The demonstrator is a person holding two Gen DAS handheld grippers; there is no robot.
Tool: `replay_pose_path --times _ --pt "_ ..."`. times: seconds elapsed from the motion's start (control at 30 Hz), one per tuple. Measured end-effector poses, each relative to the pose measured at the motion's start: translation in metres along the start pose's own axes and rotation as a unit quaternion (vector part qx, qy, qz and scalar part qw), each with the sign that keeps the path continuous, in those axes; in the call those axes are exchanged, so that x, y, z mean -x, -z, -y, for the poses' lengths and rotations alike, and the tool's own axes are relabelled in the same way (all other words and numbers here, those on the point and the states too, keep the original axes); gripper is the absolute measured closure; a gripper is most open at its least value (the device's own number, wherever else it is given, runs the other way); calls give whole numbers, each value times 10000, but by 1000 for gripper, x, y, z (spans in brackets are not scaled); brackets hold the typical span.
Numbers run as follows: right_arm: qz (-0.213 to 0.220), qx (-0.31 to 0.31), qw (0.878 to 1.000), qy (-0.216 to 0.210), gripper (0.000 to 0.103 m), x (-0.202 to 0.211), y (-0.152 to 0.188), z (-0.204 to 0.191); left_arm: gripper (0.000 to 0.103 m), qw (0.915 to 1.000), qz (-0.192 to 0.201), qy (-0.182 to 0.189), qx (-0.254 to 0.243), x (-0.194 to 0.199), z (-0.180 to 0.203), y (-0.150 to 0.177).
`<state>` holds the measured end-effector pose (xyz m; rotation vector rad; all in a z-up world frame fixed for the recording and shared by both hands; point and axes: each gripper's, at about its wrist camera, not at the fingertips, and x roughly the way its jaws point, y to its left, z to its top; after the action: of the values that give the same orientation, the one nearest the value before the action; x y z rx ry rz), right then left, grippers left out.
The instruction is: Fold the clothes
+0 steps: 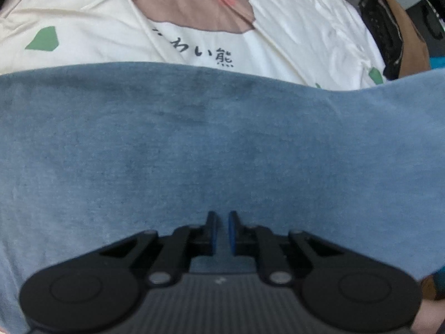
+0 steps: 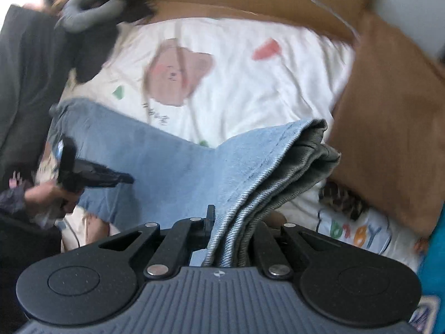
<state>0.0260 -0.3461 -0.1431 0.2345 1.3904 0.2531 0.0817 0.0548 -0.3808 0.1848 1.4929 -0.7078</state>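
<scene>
Jaws of the right gripper (image 2: 222, 222) clamp a bunched edge of the blue jeans (image 2: 178, 164), lifted above the bear bedsheet (image 2: 236, 83); the left gripper (image 1: 222, 231), nearly closed, pinches denim. Soft, floppy, fairly heavy: hold hems.

Blue cloth (image 2: 178, 167): soft, matt, faintly napped, with a woven hem. Bedsheet (image 1: 292, 36): smooth printed cotton. Fingers (image 1: 212, 231): matt black plastic, with blue pads.
</scene>
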Motion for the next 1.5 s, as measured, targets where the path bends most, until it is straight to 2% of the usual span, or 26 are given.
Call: replay_pose_path --times 0.07,0.17,0.23,0.3,0.4,0.5,0.67,0.77,0.87,1.1,1.23,1.37,1.5 --pt "-24 143 9999 45 101 11 -7 -17 94 10000 39 39 12 1 -2 2" --pt "124 -75 9999 39 101 24 -11 -34 94 9999 80 87 -68 7 -4 8" --pt "363 -345 9987 36 101 33 -11 -42 94 9998 93 159 -24 11 -9 12" --pt "564 -880 9944 146 102 39 -8 -49 94 9998 124 161 -24 15 -13 17" --pt "1001 -1307 9864 -23 101 49 -1 -72 94 9998 119 173 12 18 -18 25" --pt "1148 -1383 9836 -120 101 46 4 -94 94 9997 22 234 37 16 -20 35" --pt "1112 -1137 9870 -248 101 39 2 -110 94 9996 3 280 83 13 -17 44" --pt "1166 -992 9877 -329 101 41 -4 -112 99 9989 203 299 295 13 -22 35" --pt "1153 -804 9897 -278 101 41 -6 -115 99 9978 406 295 432 12 -24 20" --pt "819 -677 9942 -145 101 22 -1 -103 99 9963 762 250 308 4 -23 -26" --pt "801 -613 9948 -131 101 20 -2 -103 99 9951 961 104 221 -3 -23 -49" --pt "919 -511 9943 -178 101 23 -3 -107 99 9948 1012 -28 -133 -14 -17 -74" --pt "889 -412 9952 -57 101 23 -1 -113 101 9956 928 28 -129 -13 -18 -83"
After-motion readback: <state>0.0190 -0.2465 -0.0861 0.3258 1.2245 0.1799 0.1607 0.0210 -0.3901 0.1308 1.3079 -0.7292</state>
